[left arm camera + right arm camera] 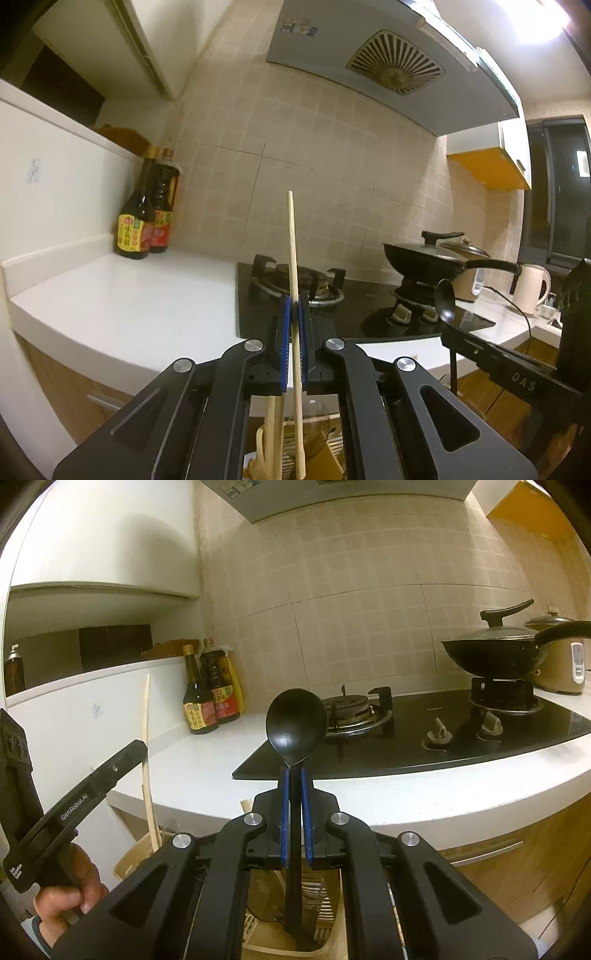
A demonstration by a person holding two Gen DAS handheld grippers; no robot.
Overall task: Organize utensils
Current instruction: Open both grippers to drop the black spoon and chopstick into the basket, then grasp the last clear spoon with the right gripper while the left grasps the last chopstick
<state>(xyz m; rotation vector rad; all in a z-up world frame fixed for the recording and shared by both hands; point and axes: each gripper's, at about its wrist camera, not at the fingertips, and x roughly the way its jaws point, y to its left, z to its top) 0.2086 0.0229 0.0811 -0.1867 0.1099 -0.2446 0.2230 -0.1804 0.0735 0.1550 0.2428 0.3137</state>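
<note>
Here the white countertop (pixel 207 771) fills the middle of both views, with the black stove top (pixel 424 734) on its right side and a wok (pixel 495 657) on the far burner. Below the counter edge, at the bottom of the frames, stands a pale utensil holder (pixel 325 938), partly hidden by the gripper bodies.

The right gripper (pixel 295 775) has its blue pads pressed together on the neck of a black ladle (pixel 295 720); the bowl stands upright in the centre of the right view and the handle end reaches down into the holder. The left gripper (pixel 294 302) is clamped on a thin wooden chopstick (pixel 291 236), which points up through the middle of the left view, its lower end going toward the holder, beside another wooden utensil (pixel 274 428). The hand (pixel 70 890) holding the left gripper shows in the lower left of the right view.

I judge the step is lowering both utensils into the holder. To do it well, keep each one nearly upright, guide the lower ends into free slots, and open the pads only when the ends rest on the bottom, so nothing tips out
</note>
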